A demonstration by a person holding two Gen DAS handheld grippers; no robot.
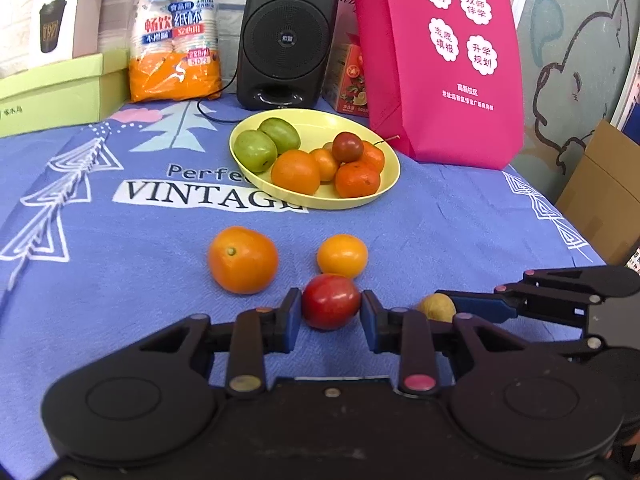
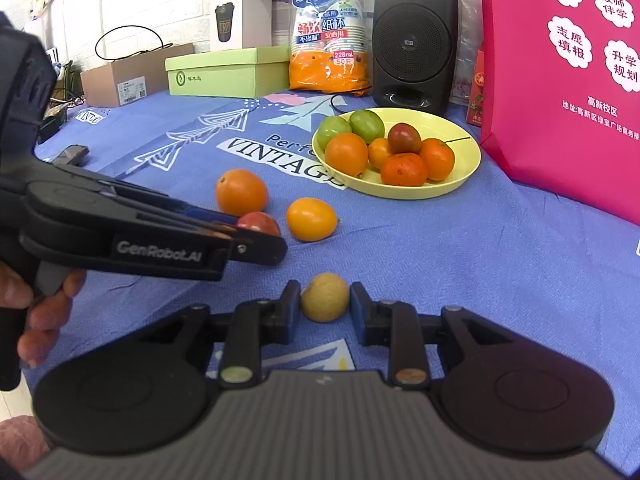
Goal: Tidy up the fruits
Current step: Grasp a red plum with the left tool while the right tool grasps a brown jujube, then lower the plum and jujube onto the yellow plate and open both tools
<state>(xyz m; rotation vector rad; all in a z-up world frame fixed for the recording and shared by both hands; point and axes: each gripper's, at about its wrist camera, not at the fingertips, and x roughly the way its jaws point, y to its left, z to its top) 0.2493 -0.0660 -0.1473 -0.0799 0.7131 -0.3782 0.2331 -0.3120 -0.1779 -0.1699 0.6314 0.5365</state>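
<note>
My left gripper (image 1: 331, 309) is pinching the red fruit (image 1: 330, 301) where it sits on the blue cloth (image 1: 120, 264), both blue pads pressed against its sides. My right gripper (image 2: 325, 300) is clamped the same way on the small tan fruit (image 2: 323, 297), which also rests on the cloth, near the front edge. From the left camera I see the right gripper coming in from the right with the tan fruit at its tip; from the right camera I see the left gripper from the side, a hand (image 2: 40, 312) wrapped round its handle, the red fruit half hidden behind its fingers. Two more fruits lie loose on the cloth just beyond the red one: a big orange (image 1: 242, 260) to the left and a smaller yellow-orange fruit (image 1: 342, 255) to the right, apart from each other. Further back stands the yellow plate (image 1: 390, 176), holding two green fruits (image 1: 266, 142) at its left, several oranges and a dark red fruit (image 1: 347, 146) on top of the pile. Behind the plate are a black speaker (image 1: 286, 36), a pink bag (image 1: 440, 60) and an orange pack of paper cups (image 1: 174, 32).
</note>
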